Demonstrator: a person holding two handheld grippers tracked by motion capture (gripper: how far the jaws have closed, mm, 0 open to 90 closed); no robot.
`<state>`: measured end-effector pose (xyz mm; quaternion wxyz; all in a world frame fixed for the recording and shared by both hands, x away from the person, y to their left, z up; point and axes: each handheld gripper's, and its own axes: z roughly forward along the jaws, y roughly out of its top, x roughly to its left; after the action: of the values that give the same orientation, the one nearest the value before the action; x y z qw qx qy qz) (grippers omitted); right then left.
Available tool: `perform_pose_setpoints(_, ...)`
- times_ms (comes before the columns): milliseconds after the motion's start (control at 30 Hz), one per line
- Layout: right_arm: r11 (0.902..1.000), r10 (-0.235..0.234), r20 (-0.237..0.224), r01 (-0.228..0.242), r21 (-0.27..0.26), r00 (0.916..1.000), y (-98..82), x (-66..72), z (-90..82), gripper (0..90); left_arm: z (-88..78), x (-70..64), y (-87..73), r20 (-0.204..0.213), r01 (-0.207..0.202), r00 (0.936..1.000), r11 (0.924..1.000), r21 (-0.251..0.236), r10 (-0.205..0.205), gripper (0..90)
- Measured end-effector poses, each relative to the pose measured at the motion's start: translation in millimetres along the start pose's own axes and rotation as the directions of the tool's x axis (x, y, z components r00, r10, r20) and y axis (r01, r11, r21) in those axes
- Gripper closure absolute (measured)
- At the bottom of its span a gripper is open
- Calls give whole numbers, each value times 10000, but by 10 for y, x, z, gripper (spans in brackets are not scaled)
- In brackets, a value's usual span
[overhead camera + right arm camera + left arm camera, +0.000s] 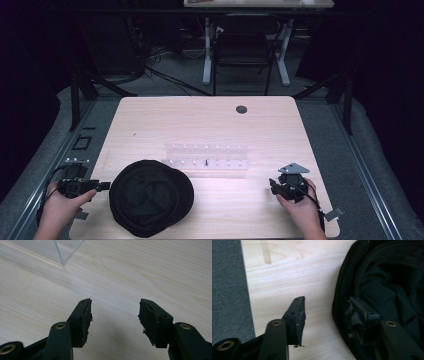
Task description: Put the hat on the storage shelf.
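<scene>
Left claw (325,312) jaws apart, straddling the hat (387,277) rim on the desk (210,120), no grip yet. Right claw (115,315) also apart, idle over bare wood. Pickup not started.

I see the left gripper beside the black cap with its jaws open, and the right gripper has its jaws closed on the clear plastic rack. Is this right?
Not fully. The right gripper has open jaws with only bare table between them, and the clear plastic rack lies apart, as the right gripper view shows. The left gripper is open beside the black cap.
</scene>
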<state>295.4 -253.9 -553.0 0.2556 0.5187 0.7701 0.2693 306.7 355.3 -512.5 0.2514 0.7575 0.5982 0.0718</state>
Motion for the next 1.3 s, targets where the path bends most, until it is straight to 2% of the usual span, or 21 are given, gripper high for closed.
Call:
perform_pose_setpoints(67, 10000, 2, -9, -2, -7, 10000, -1, 0, -2, 430, 29, -3, 18, 62, 19, 10000, 9985, 543, -22, 553)
perform_pose_setpoints(133, 10000, 15, -17, -15, -10, 10000, 0, 0, -2, 430, 54, -2, 23, 27, 66, 10000, 9977, 682, -68, 563)
perform_pose_setpoints(467, 10000, 3, 28, -3, -8, 10000, 0, -4, -4, 430, 76, 16, 25, 128, 349, 9993, 9967, 734, -360, 563)
perform_pose_setpoints(667, 10000, 39, -78, -39, -4, 10000, 1, -1, -5, 431, 67, 21, 19, 326, 456, 9983, 9954, 840, -484, 563)
perform_pose_setpoints(833, 9999, 123, -90, -123, 3, 9999, 2, -1, -2, 435, 84, 9, 17, 597, 589, 9961, 9932, 1005, -651, 560)
perform_pose_setpoints(900, 9997, 220, -275, -218, 63, 9994, 4, -10, -2, 438, 94, 10, 15, 643, 626, 9955, 9931, 995, -692, 558)
perform_pose_setpoints(1033, 9997, 252, -317, -250, 44, 9992, 4, -14, -3, 440, 161, 16, 3, 919, 849, 9912, 9902, 1106, -953, 555)
perform_pose_setpoints(1133, 9997, 239, -326, -238, 25, 9992, 4, -14, -6, 440, 197, 14, -10, 845, 924, 9911, 9888, 1171, -1026, 556)
perform_pose_setpoints(1300, 9997, 257, -341, -258, -8, 9991, 7, -10, -9, 440, 217, 35, -29, 1027, 1019, 9880, 9865, 1283, -1155, 584)
